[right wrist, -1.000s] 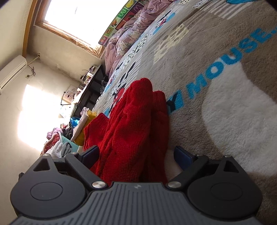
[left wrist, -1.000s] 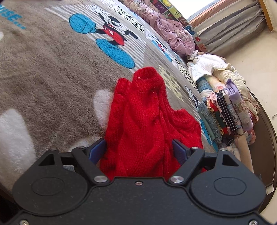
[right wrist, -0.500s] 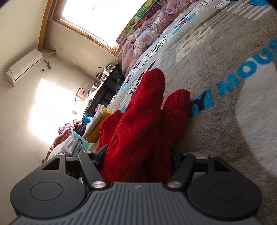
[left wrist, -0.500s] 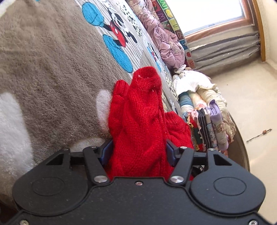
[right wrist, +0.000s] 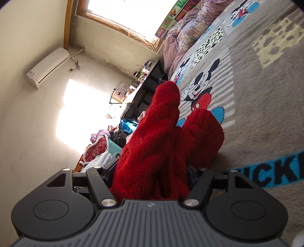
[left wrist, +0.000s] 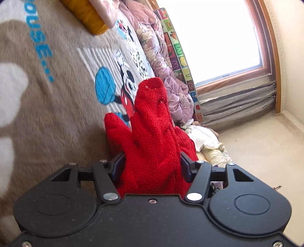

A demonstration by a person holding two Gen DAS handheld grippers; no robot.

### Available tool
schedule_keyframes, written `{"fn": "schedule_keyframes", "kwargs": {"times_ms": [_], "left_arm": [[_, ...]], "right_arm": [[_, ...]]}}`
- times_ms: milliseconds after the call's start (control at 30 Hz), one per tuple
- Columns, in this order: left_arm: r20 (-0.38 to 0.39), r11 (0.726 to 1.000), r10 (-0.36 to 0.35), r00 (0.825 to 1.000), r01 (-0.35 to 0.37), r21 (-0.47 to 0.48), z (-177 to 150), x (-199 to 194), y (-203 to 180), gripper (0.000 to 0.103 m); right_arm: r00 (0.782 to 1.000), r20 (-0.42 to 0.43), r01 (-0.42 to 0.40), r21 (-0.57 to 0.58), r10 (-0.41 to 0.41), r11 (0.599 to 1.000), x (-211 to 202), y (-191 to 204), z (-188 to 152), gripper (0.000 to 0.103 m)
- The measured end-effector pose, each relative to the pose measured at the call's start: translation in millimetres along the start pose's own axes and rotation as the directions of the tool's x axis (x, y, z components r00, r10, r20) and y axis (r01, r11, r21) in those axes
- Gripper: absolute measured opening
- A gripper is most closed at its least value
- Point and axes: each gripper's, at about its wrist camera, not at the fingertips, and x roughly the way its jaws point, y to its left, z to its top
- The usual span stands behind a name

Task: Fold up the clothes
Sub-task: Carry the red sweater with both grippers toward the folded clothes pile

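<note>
sweater: chunky red cable-knit sweater [left wrist: 152, 136], bunched up & lifted off the bed, hanging between both claws. one cuff/neck end pokes up at the far side
handling: looks soft, floppy, prob medium weight for a knit. stretchy, so it'll sag and slide if pinched thin. not fragile, but loose yarn could snag on the pads
where to hold: imo thick doubled edges, hem or shoulder seam, not a single layer
left gripper [left wrist: 152, 167]: clenched on a wad of the knit, fabric fills the gap
right gripper [right wrist: 150, 171]: same, clamped on the red wool w/ a sleeve [right wrist: 205, 133] flopping to its right
bed: grey plush Mickey Mouse blanket [left wrist: 47, 106] underneath, plenty of flat room
clutter: pink quilt [left wrist: 157, 47] along the far edge, mustard-yellow garment [left wrist: 89, 17] at far left, pile of clothes [right wrist: 102, 148] off the bedside. none of it in the way rn afaict
</note>
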Motion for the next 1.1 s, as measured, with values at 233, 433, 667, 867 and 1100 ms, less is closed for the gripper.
{"fn": "schedule_keyframes", "kwargs": {"times_ms": [233, 433, 667, 867, 1100], "left_arm": [[0.137, 1.0, -0.02, 0.99, 0.018, 0.011, 64, -6, -14, 0.058], [0.232, 0.999, -0.03, 0.972, 0.022, 0.039, 113, -9, -26, 0.058], [0.322, 0.998, -0.049, 0.945, 0.031, 0.058, 168, -6, -34, 0.057], [0.373, 0.995, -0.069, 0.925, 0.039, 0.087, 211, -3, -34, 0.057], [0.43, 0.991, -0.064, 0.9, 0.007, 0.132, 252, 1, -29, 0.057]], "right_arm": [[0.994, -0.051, -0.1, -0.041, 0.098, 0.994, 77, 30, 48, 0.068], [0.982, -0.077, -0.179, -0.047, 0.175, 0.983, 140, 49, 79, 0.068], [0.966, -0.092, -0.247, -0.037, 0.243, 0.968, 202, 65, 104, 0.068], [0.952, -0.089, -0.296, -0.023, 0.293, 0.955, 248, 73, 120, 0.068], [0.936, -0.106, -0.344, -0.056, 0.337, 0.937, 307, 84, 138, 0.068]]}}
